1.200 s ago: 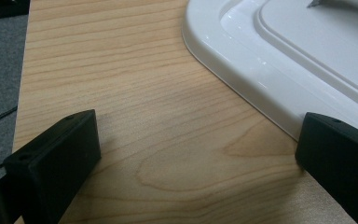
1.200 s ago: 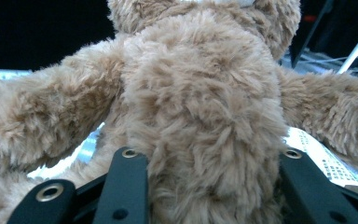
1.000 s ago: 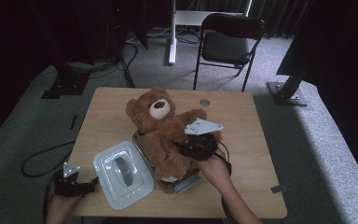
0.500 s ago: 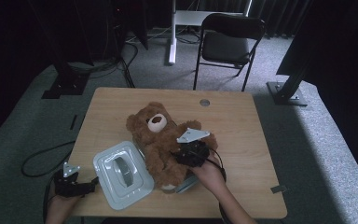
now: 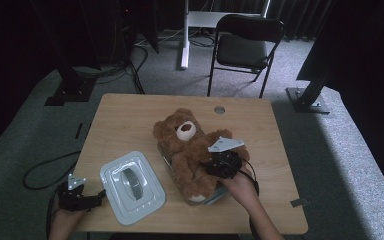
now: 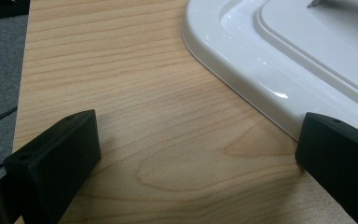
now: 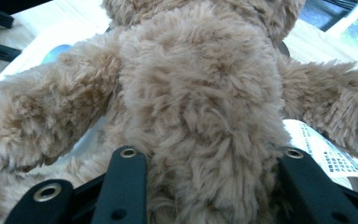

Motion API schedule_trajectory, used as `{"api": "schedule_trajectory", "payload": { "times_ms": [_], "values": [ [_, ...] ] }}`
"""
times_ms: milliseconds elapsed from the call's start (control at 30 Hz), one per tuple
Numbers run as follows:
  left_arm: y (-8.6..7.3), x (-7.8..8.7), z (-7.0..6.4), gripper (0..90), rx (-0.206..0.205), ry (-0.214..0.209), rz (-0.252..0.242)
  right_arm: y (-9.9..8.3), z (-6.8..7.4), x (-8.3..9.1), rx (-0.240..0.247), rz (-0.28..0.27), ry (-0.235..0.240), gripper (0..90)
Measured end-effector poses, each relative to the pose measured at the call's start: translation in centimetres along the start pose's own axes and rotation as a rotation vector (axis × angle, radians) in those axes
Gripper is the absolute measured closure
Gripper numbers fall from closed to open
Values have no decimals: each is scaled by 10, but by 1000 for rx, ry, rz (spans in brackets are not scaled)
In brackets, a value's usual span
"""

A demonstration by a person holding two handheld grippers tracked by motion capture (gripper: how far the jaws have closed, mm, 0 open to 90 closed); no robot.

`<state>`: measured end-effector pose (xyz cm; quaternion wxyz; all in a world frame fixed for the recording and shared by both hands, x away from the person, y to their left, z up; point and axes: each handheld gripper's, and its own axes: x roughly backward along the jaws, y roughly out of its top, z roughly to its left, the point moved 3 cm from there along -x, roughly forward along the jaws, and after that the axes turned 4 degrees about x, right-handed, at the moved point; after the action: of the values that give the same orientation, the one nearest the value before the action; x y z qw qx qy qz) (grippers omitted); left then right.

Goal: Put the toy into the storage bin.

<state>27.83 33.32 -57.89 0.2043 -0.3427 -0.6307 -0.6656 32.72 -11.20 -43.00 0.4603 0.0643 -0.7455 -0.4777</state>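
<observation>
lowered into its shallow container (image 5: 220, 194), the fluffy brown teddy bear (image 5: 192, 150) sat pinched by the right tool (image 5: 216, 166); the left tool (image 5: 96, 197) stayed spread beside the smooth white lid (image 5: 130, 187).

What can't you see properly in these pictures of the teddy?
- High view: the box under the teddy bear is mostly covered by it; what is inside cannot be told.
- High view: the right gripper tips are sunk in fur.
- Right gripper view: the bear's head is cut off by the top edge.
- Left gripper view: the white lid runs off the edge.
</observation>
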Motion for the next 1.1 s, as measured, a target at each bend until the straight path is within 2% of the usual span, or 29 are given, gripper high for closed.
{"api": "schedule_trajectory", "payload": {
  "times_ms": [333, 433, 500, 600, 700, 1100],
  "values": [
    [0, 0, 0, 5, -2, 0, 3, -15, -19, 15, -32, 4, -28, 587],
    [0, 0, 0, 5, -4, 0, 3, -18, -20, 14, -44, 0, -21, 558],
    [0, 0, 0, 5, -4, 1, 3, -18, -19, 12, -42, 5, -9, 500],
    [0, 0, 0, 5, -2, 0, 3, -16, -14, 11, -20, 22, 15, 393],
    [0, 0, 0, 5, -3, 0, 3, -12, -10, 13, -12, 29, -2, 326],
    [0, 0, 0, 5, -2, 0, 3, 7, -15, 28, -58, -35, 7, 302]
  ]
}}
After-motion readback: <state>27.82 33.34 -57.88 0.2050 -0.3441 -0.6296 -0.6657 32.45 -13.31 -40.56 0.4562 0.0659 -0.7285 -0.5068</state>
